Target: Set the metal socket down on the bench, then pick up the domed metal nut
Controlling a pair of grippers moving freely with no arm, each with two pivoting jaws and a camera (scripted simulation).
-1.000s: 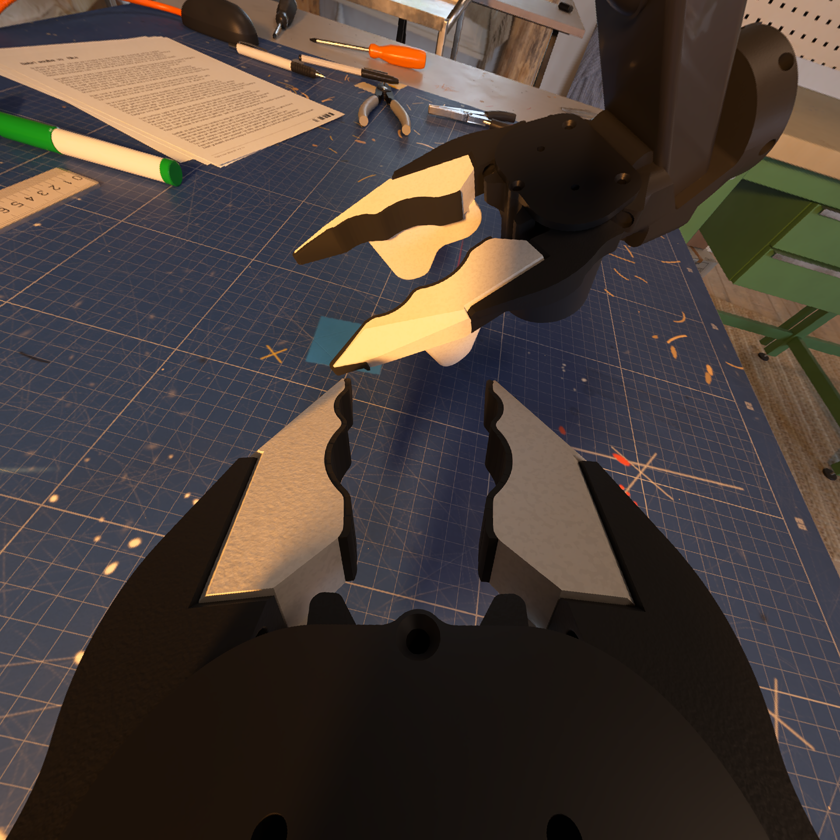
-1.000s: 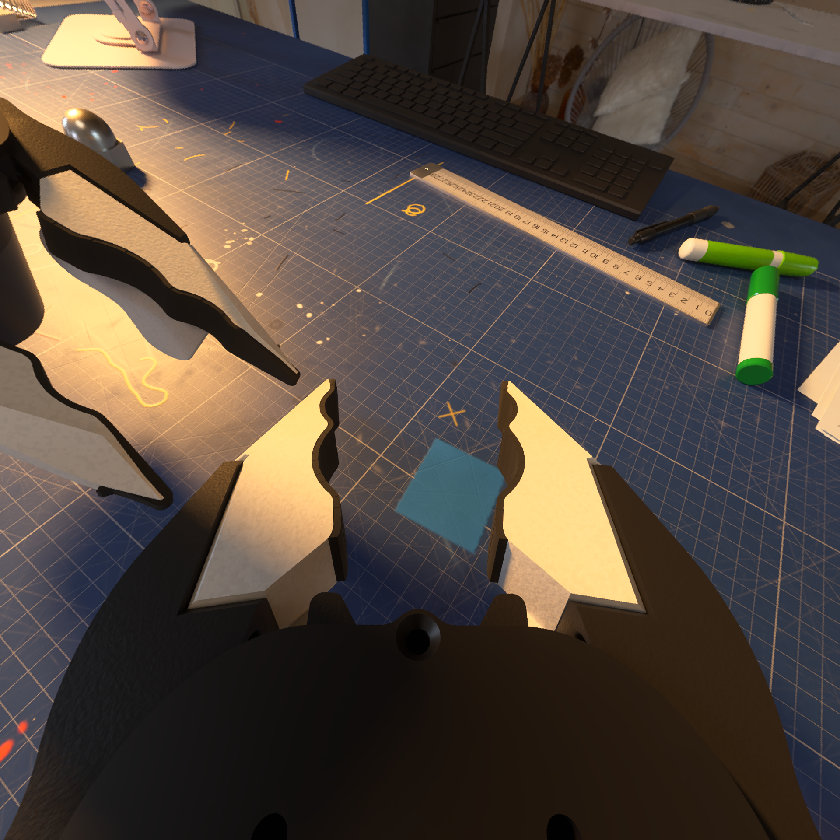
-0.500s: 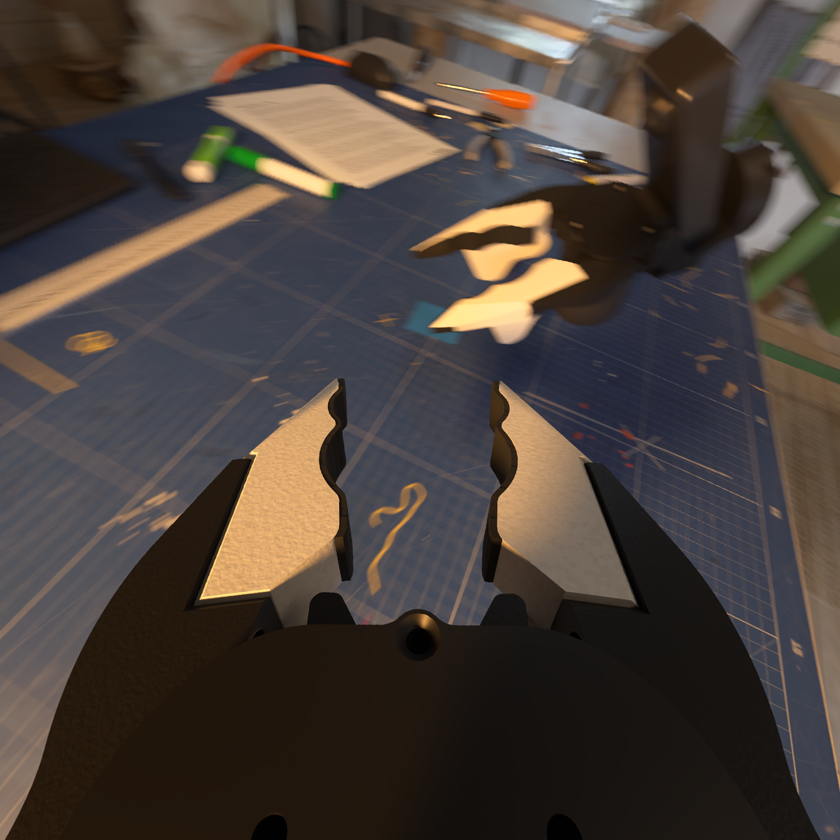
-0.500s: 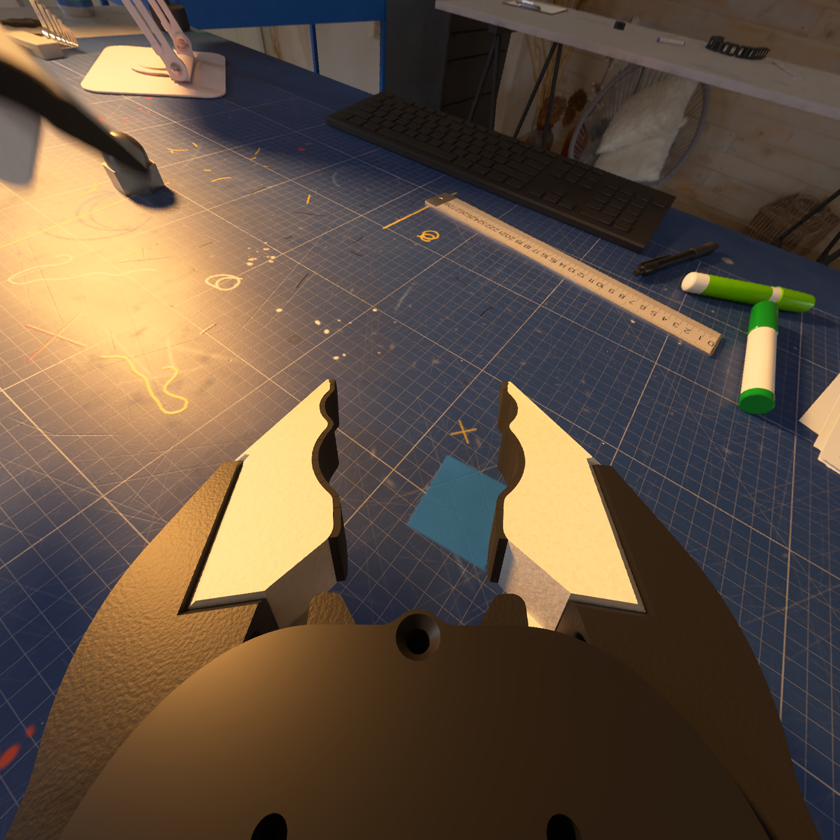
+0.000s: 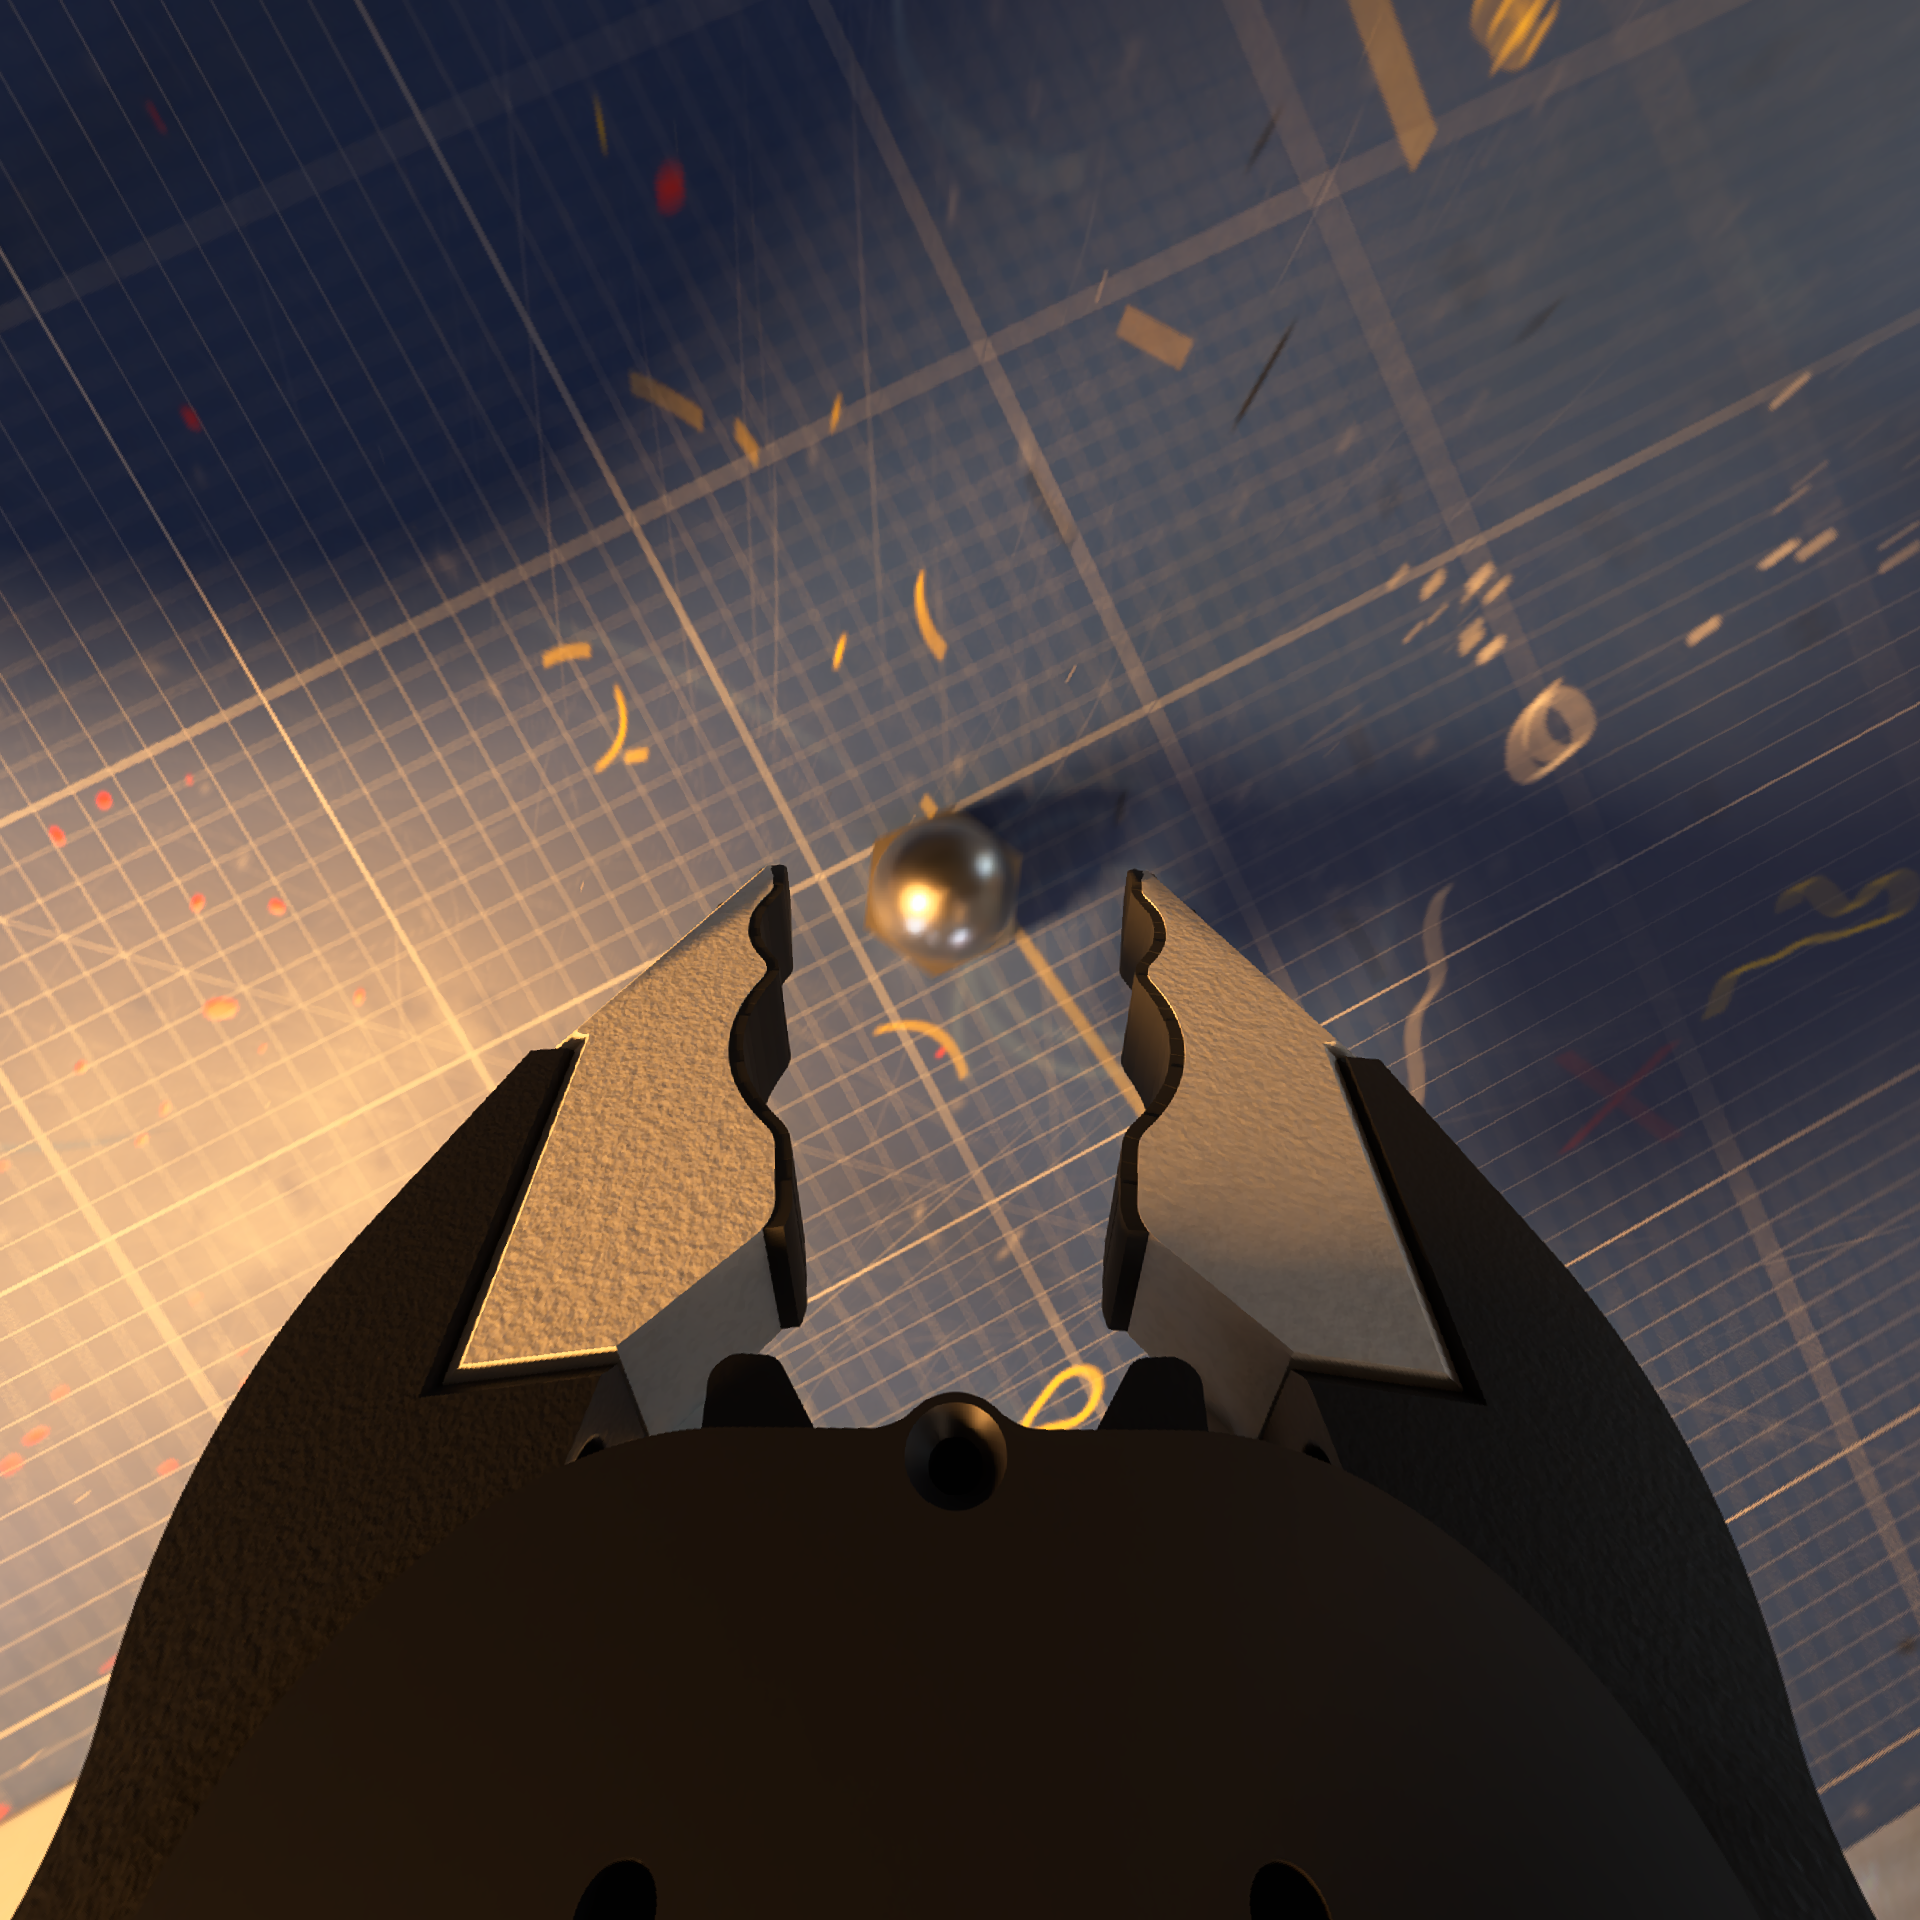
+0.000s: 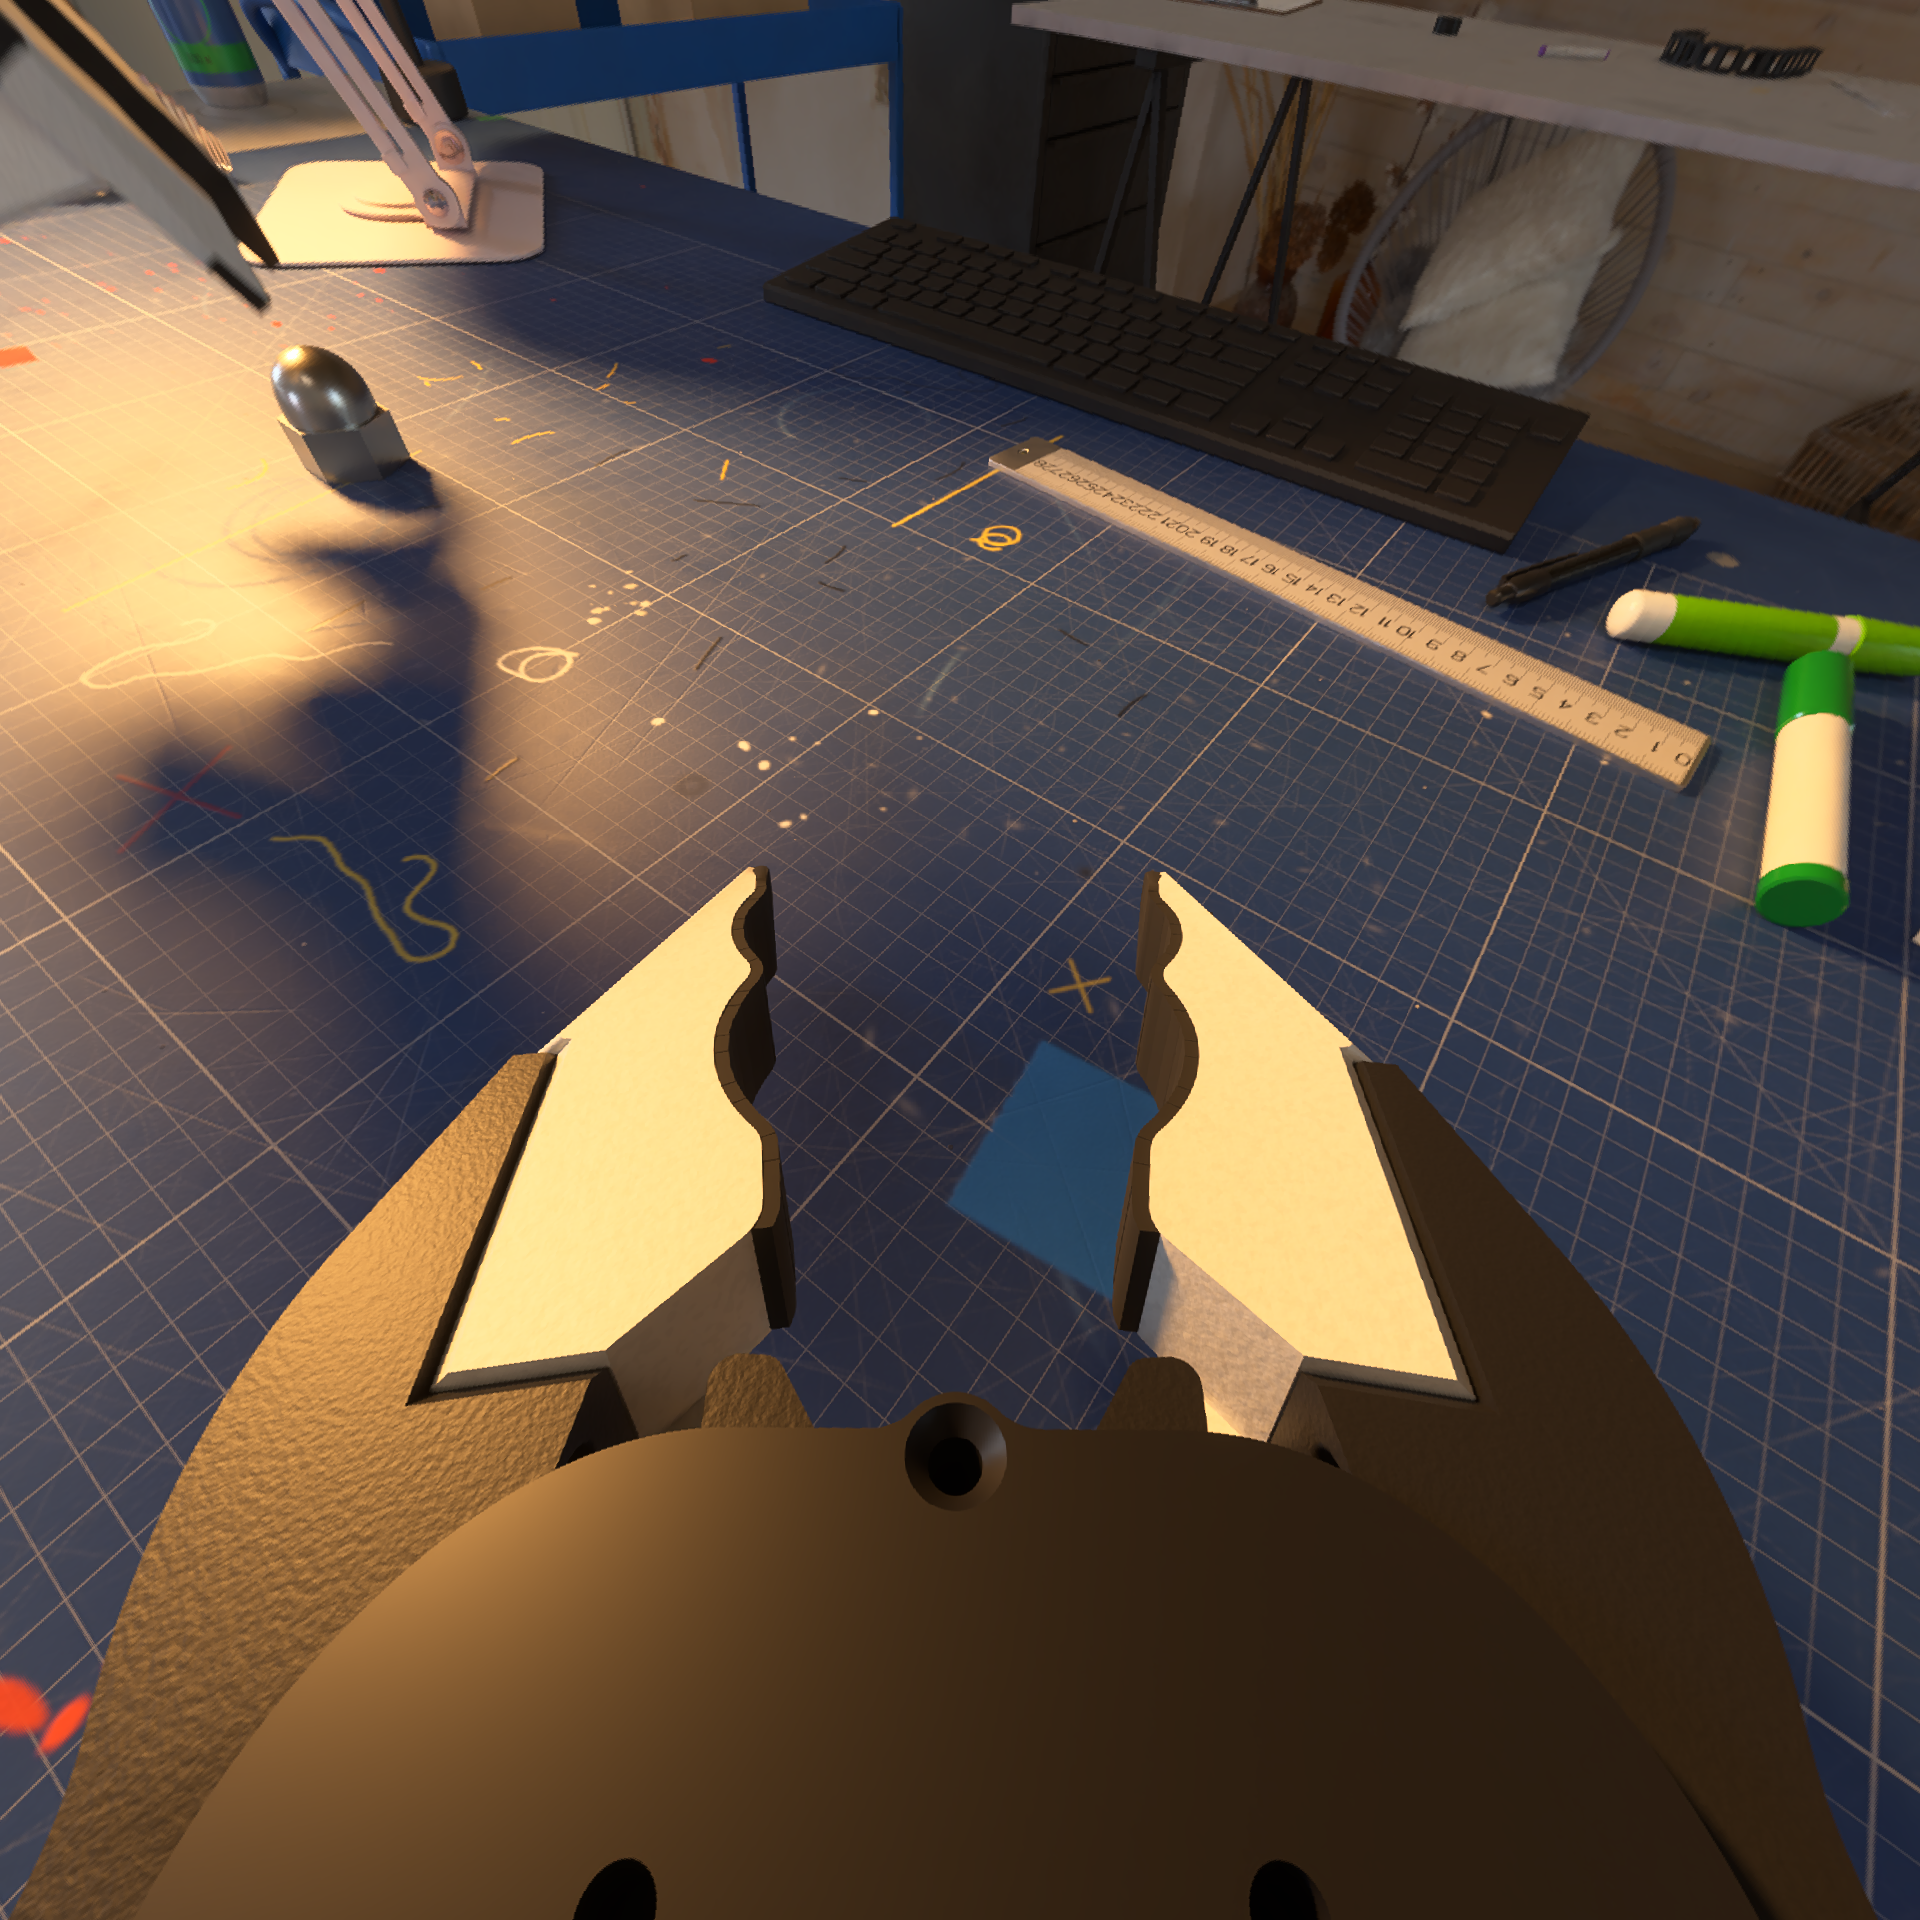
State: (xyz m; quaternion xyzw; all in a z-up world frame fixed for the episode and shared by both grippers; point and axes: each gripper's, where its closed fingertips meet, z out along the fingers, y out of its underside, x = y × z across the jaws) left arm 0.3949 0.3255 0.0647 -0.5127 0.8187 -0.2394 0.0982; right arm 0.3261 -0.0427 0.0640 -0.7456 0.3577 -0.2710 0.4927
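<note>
A: Where is the domed metal nut (image 5: 940, 894)?

B: Sitting dome-up on the blue gridded worktop (image 5: 416, 520), at 12 o'clock from the left gripper (image 5: 956, 878), just past the tips and roughly centred on the gap. The left fingers (image 5: 665, 1132) are spread wide with nothing between them, and they are not touching the nut.

A: Room around it?

B: Bare mat on every side in the left wrist view, only paint flecks, scratches and scribbles. Its shadow falls toward 2 o'clock.

A: And the right gripper (image 6: 956, 878)?

B: Its fingers (image 6: 634, 1143) are wide apart too, holding nothing, above a blue square patch (image 6: 1049, 1164) on the mat. From there the nut (image 6: 330, 416) lies well apart at 10 o'clock, with the tip of the left gripper (image 6: 125, 145) hanging above it at the frame's top left corner.

A: Anything near enough to crowd things?

B: A white lamp base (image 6: 416, 213) stands beyond the nut toward 11 o'clock. A steel ruler (image 6: 1351, 613) runs across at 1 o'clock, a black keyboard (image 6: 1174, 364) behind it near the worktop's far edge. A black pen (image 6: 1590, 561) and two green-and-white markers (image 6: 1808, 790) lie at 2 o'clock. All are well apart from the nut. I cannot spot the socket in either view.
</note>
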